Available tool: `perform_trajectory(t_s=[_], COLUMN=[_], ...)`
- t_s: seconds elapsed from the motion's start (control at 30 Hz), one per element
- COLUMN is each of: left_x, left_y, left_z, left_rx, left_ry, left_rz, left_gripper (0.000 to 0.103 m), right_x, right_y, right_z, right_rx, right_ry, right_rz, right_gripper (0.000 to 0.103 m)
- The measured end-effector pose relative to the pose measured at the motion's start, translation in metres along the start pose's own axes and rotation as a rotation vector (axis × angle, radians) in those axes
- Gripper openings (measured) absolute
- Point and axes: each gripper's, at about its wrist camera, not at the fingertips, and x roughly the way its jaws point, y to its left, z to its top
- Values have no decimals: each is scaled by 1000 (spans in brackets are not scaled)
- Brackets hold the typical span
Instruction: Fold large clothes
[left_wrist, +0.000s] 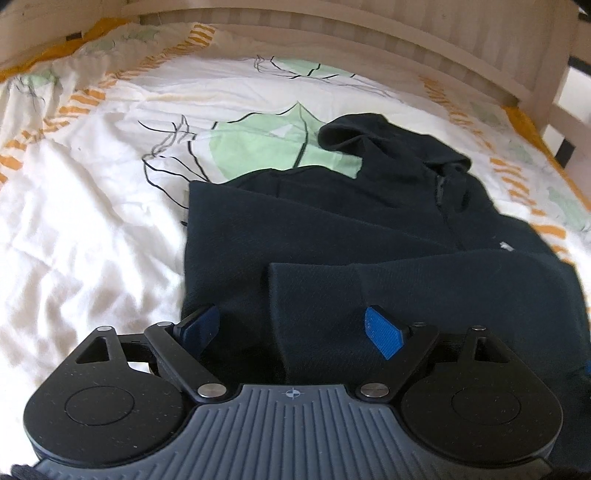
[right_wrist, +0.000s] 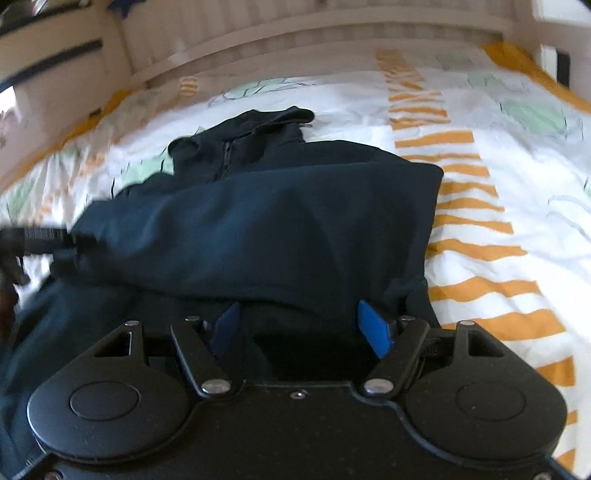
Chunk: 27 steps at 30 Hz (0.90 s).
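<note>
Here the dark hoodie (left_wrist: 332, 221) lies part-folded; left tool (left_wrist: 291, 328) and right tool (right_wrist: 303, 325) gape, empty

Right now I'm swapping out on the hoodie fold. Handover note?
Left gripper: open, low over the near edge of the hoodie, pads apart, nothing pinched.
Right gripper: open, over the near edge on the other side, fabric between the pads but no grip seen.
Hoodie: dark, zip-front, flat on the duvet, hood toward the headboard.
Done: both sides look folded inward over the body; a sleeve panel lies on top.
Left: likely pinch the near edge with both grippers and fold it up toward the hood.
</note>
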Motion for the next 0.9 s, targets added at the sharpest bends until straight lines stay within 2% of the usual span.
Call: perform_trajectory(t_s=[0.13,0.17,0.2,0.23,0.27,0.3,0.33,0.37,0.47,0.53,0.67,0.77,0.83,0.9], left_x=[-1,0,2,4,4,3,1,-3,-20,-27,-10,17,23,24], left_y=[-4,-5,-6,-8,-11,-13,-17,-22,-40,-44,-34,-27,-22,-18], left_z=[1,1,1,1,1,0,-1,-2,3,9,19,9,0,-5], left_rx=[-6,-5,-8,-12,-6,7,26,59,200,238,218,201,187,157], left_ry=[2,8,20,30,21,8,-7,-33,-134,-170,-120,-25,-47,-78], left_rz=[-35,-59,-87,-89,-74,-90,-114,-93,-59,-55,-28,3,27,25], left_gripper=[84,78,57,45,40,19,11,8,8,8,9,18,29,30], right_x=[0,-1,-1,-2,-2,-1,-1,-1,-3,-5,-9,-3,2,4], right_y=[-3,-3,-3,-2,0,1,3,4,6,7,11,12,9,6], right_z=[0,-1,-3,-4,-4,-4,-4,-5,-5,-5,-4,-6,-8,-11], right_rx=[12,9,4,-2,-10,-17,-24,-33,-45,-45,-60,-71,-57,-34], right_ry=[-12,-18,-22,-24,-25,-26,-27,-28,-34,-43,-68,-45,-28,-31], right_rz=[8,8,6,2,-2,-4,-6,-12,-23,-28,-35,-36,-38,-35], right_gripper=[75,75,75,75,75,77,78,78,78,78,79,82,85,87])
